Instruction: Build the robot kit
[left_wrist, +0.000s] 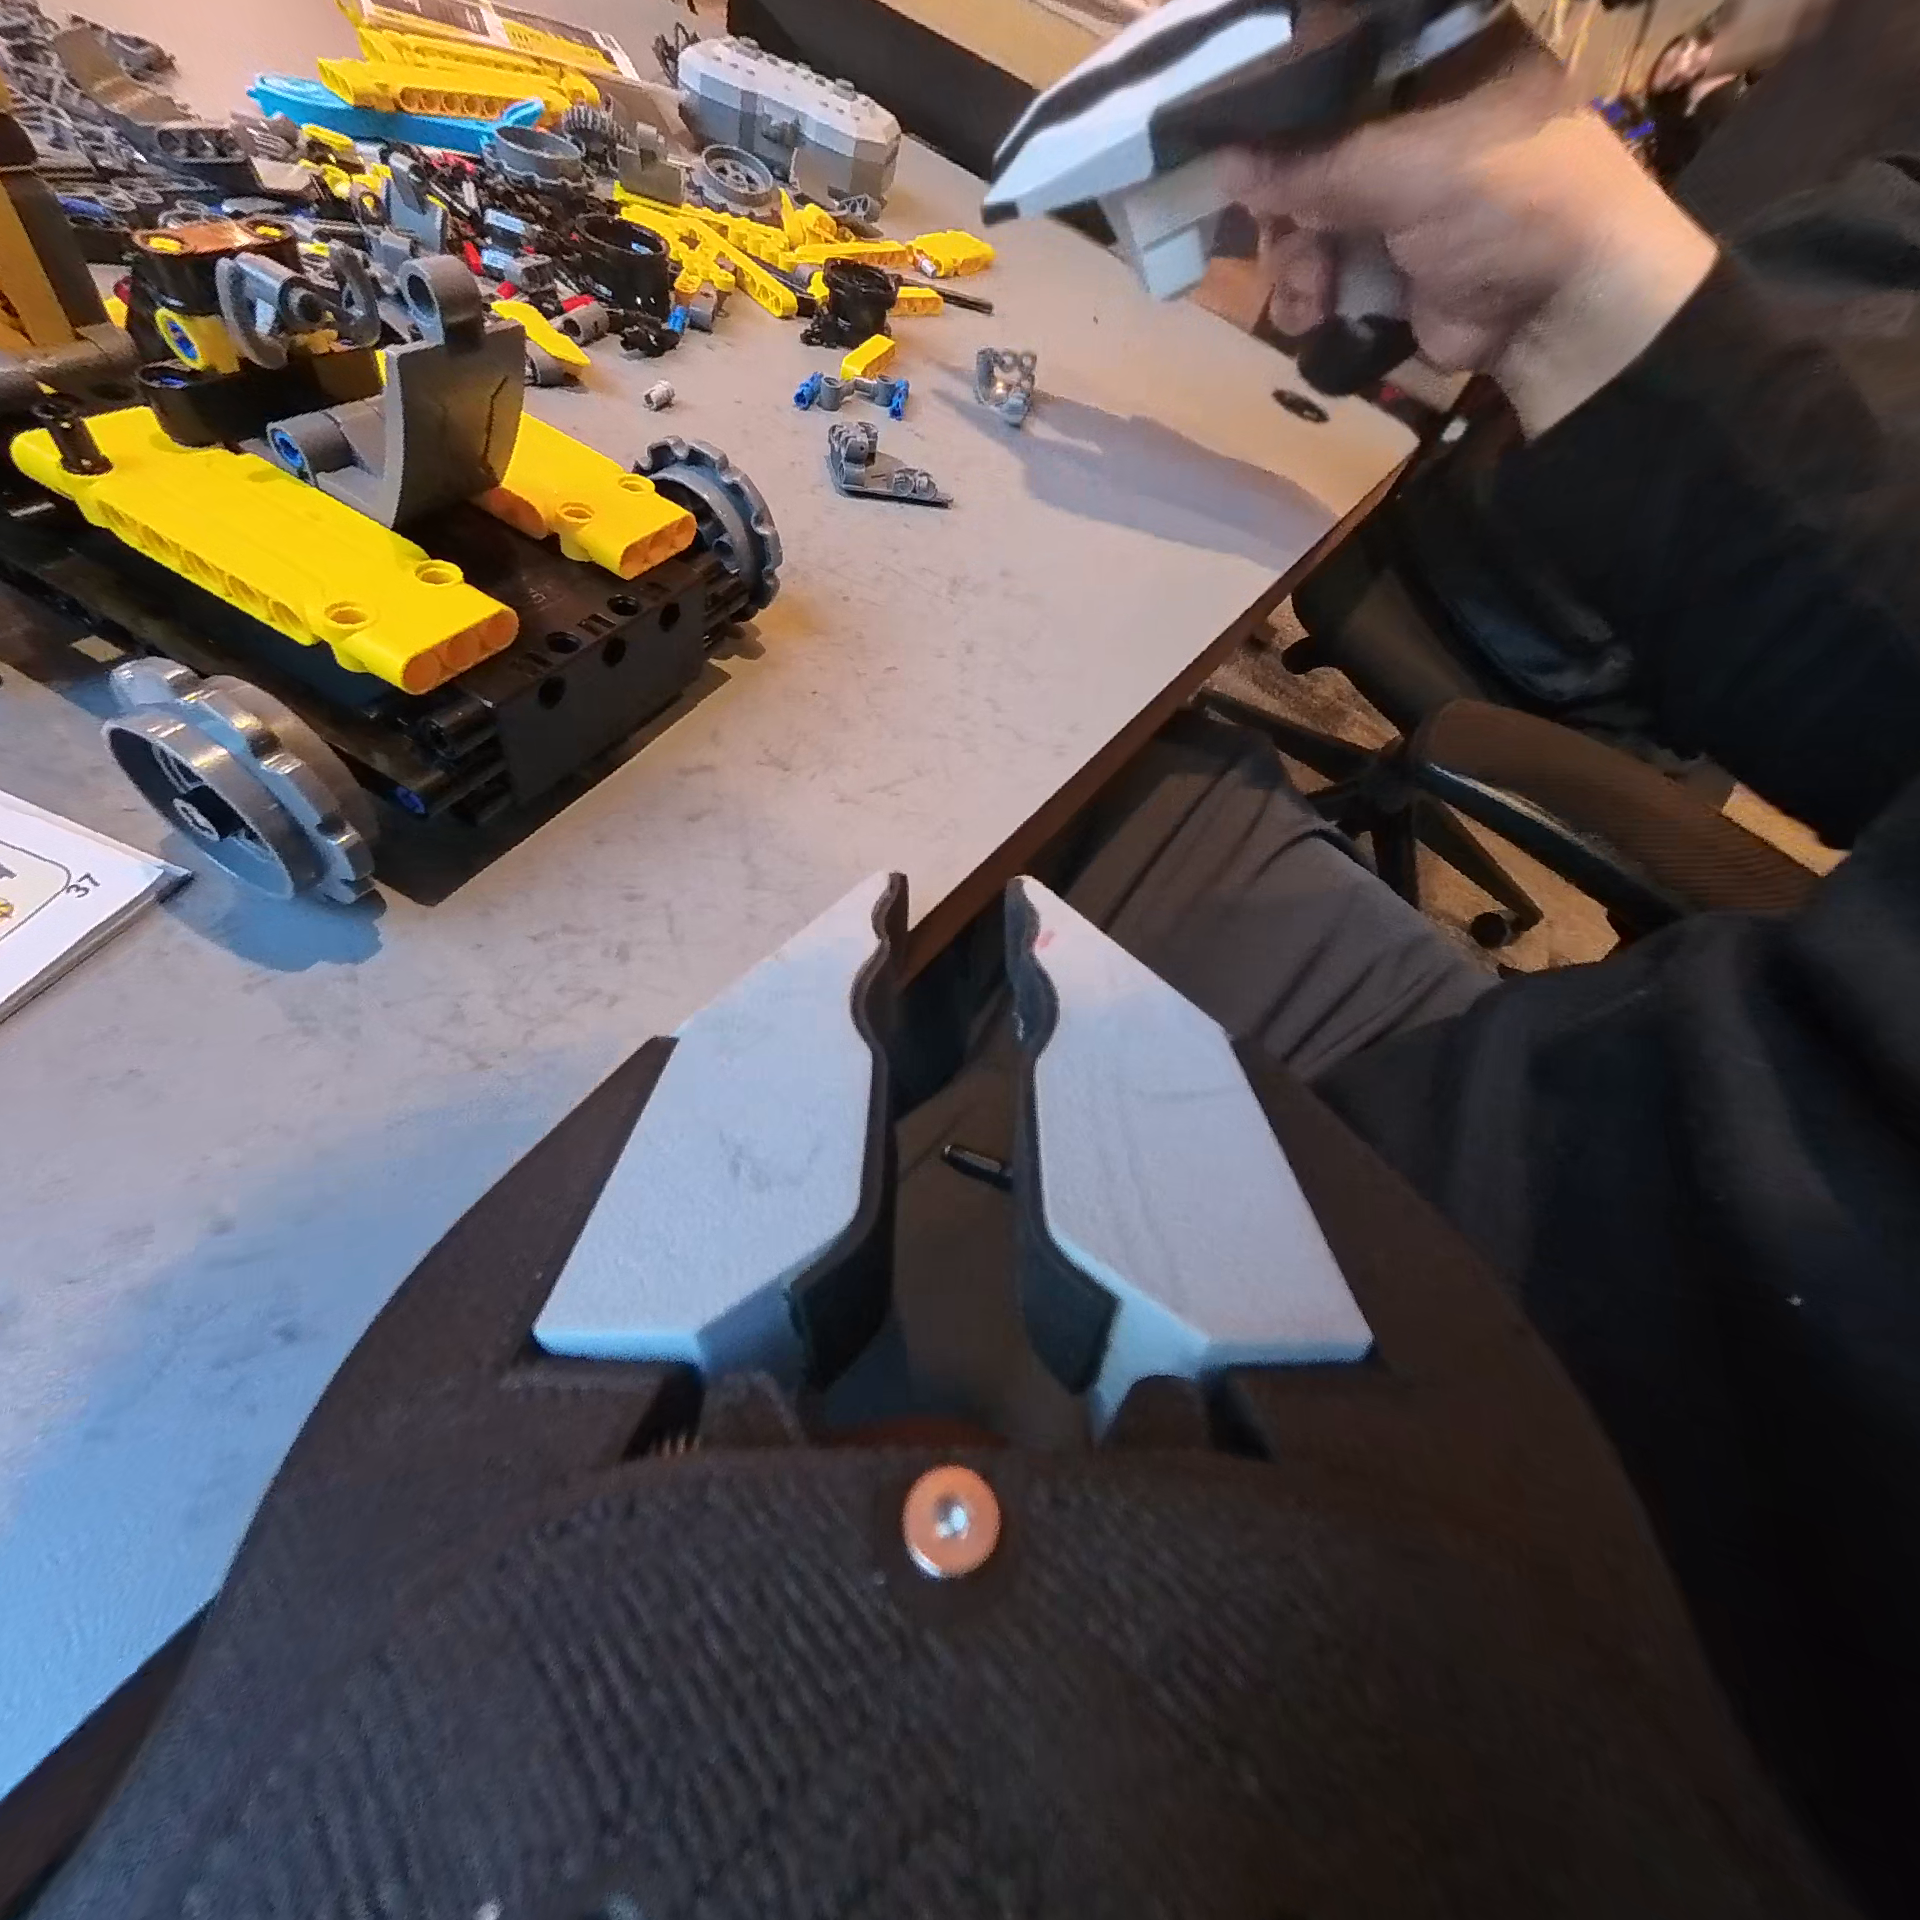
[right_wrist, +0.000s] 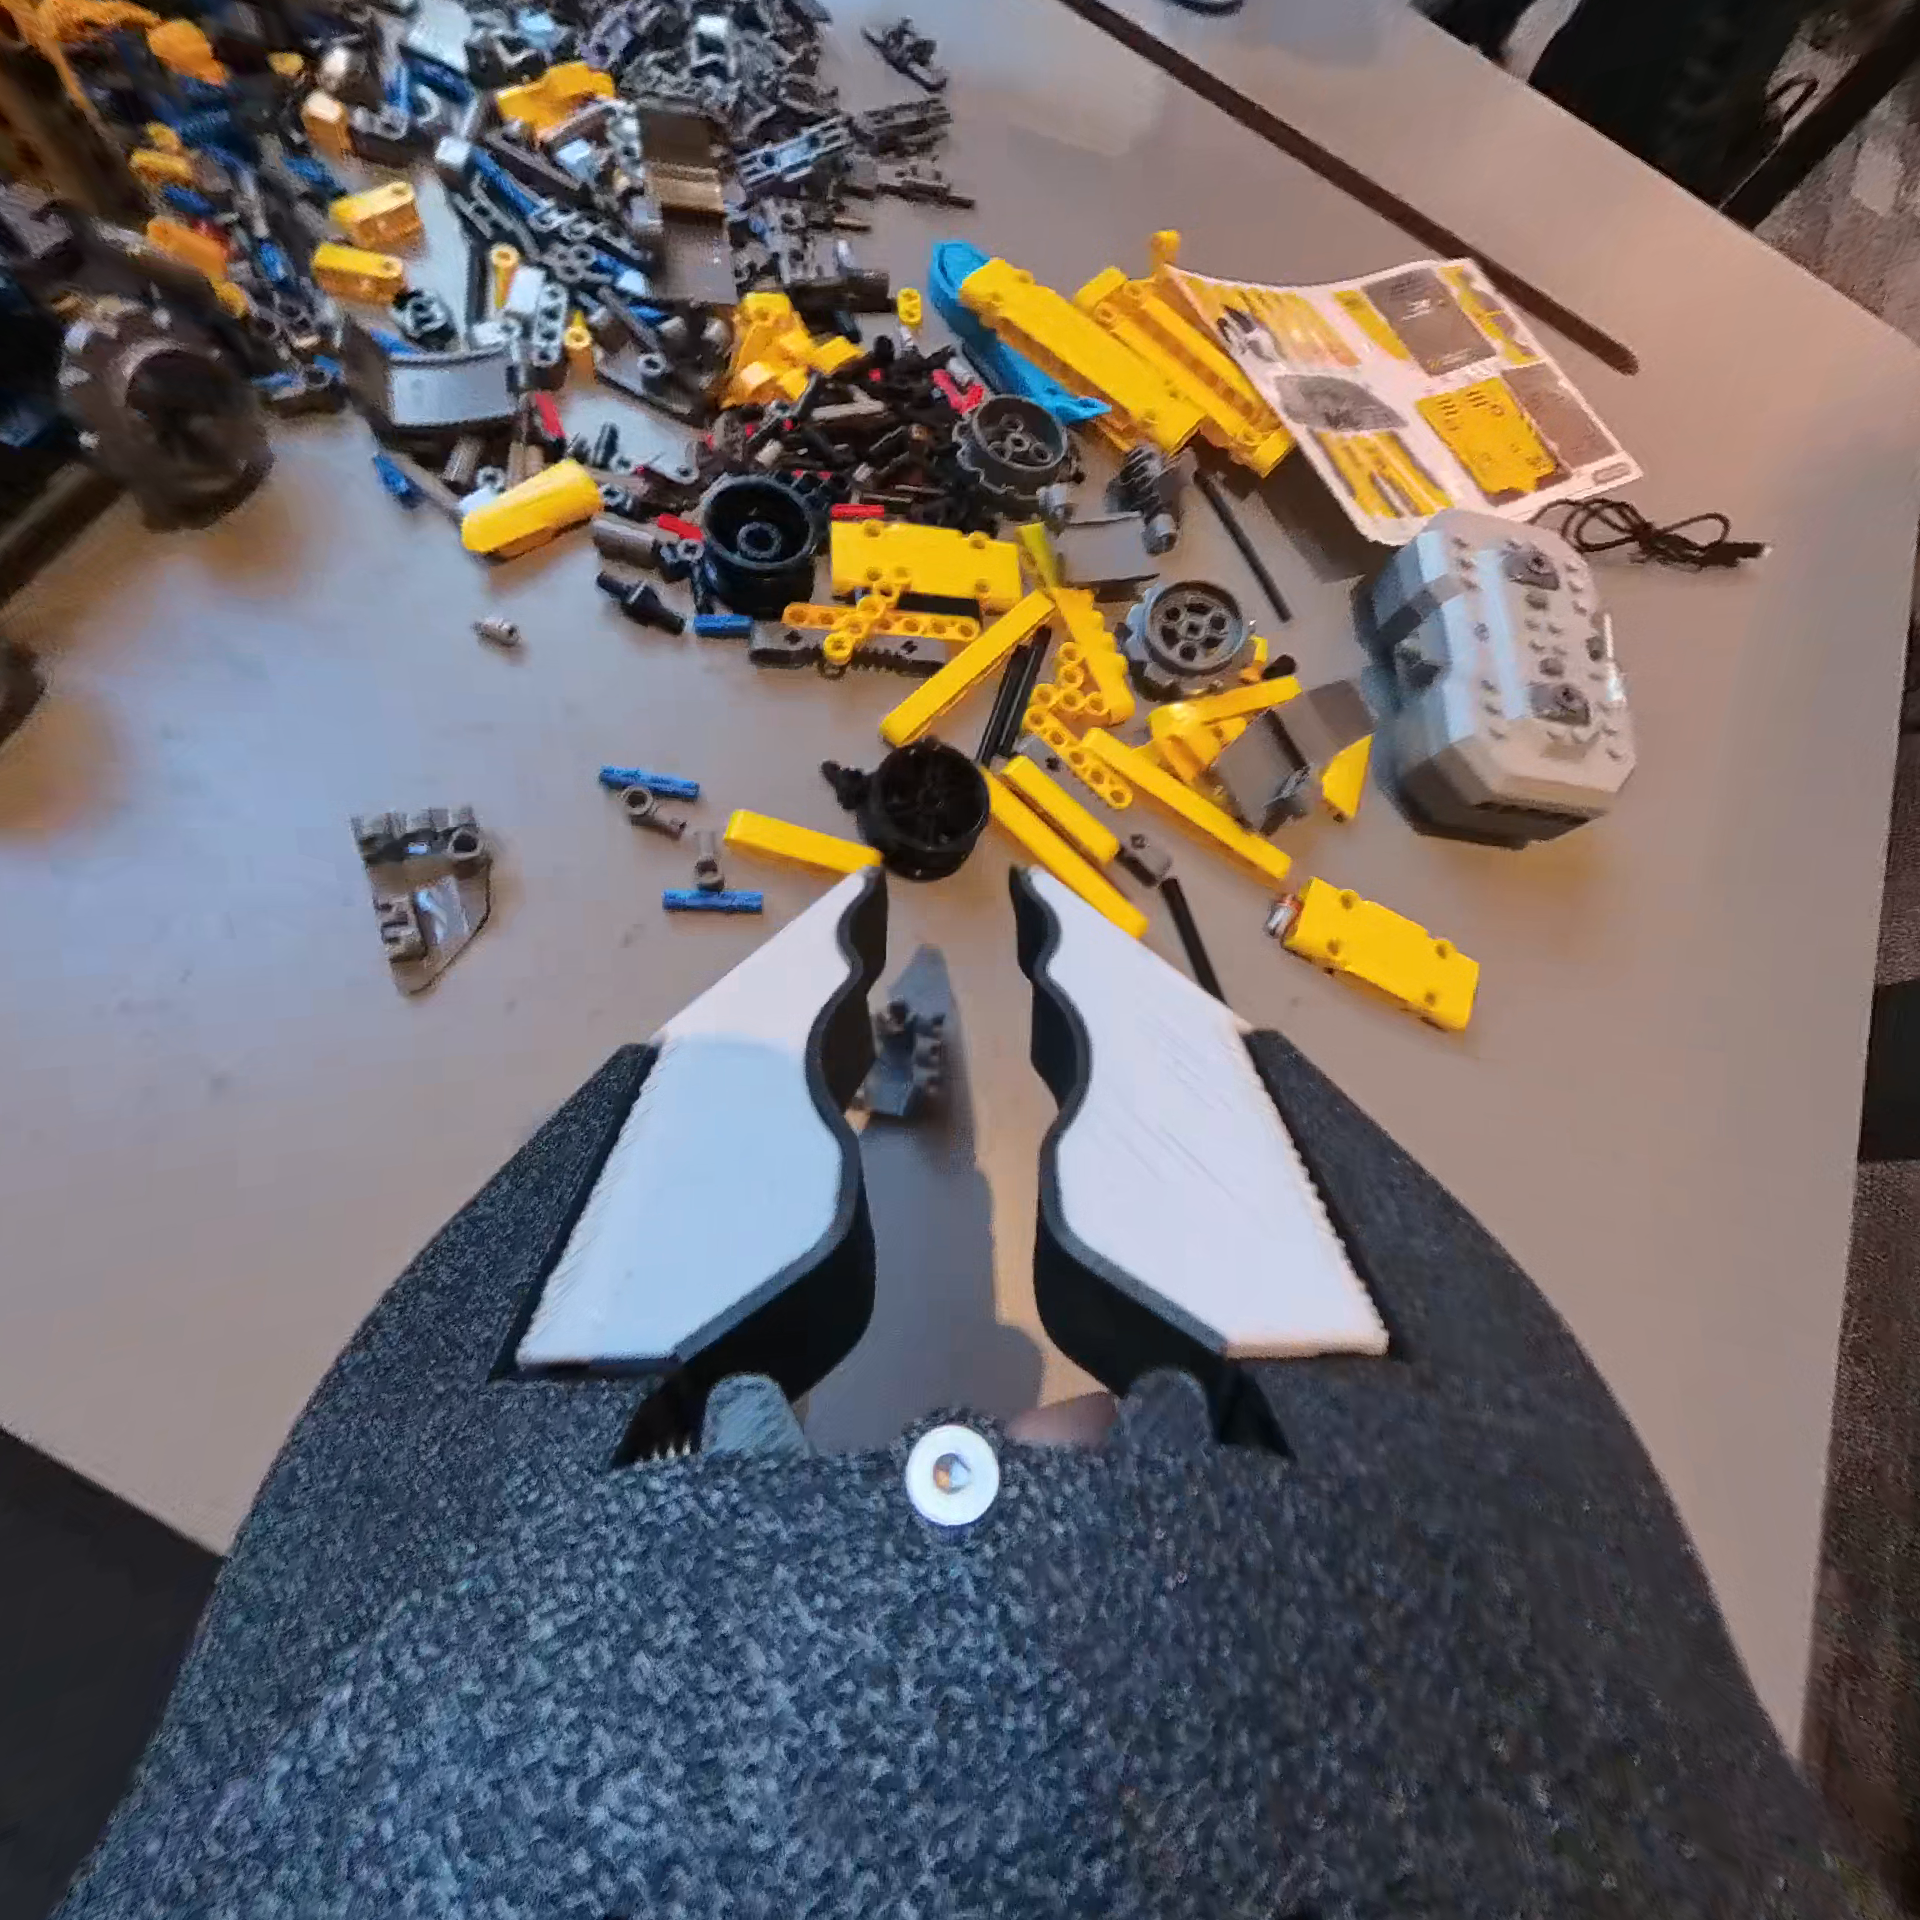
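Observation:
My left gripper (left_wrist: 954, 904) hangs over the table's front edge (left_wrist: 1195, 675), open and holding nothing. A small black pin (left_wrist: 977, 1162) shows in the gap between its fingers, on grey trousers below; I cannot tell if it touches a finger. A yellow and black vehicle model (left_wrist: 364, 540) with grey sprocket wheels stands to its left. My right gripper (right_wrist: 948, 883) is open above the table. A small dark grey piece (right_wrist: 914, 1029) lies on the table between its fingers. A black wheel hub (right_wrist: 928, 810) sits just ahead of its tips. The right gripper also shows blurred in the left wrist view (left_wrist: 1091, 156), held by a hand.
A pile of loose yellow, black and blue building parts (right_wrist: 727, 364) covers the far table. A grey battery box (right_wrist: 1496, 665) and a sticker sheet (right_wrist: 1423, 395) lie at the right. A dark grey panel (right_wrist: 426, 894) lies at the left. A booklet (left_wrist: 62, 904) lies beside the model. An office chair (left_wrist: 1507, 790) stands beyond the edge. One gripper's finger ends stand about 30 cm off the other's. My right gripper is the nearer one to the black wheel hub (right_wrist: 928, 810): about 5 cm, against 30 cm.

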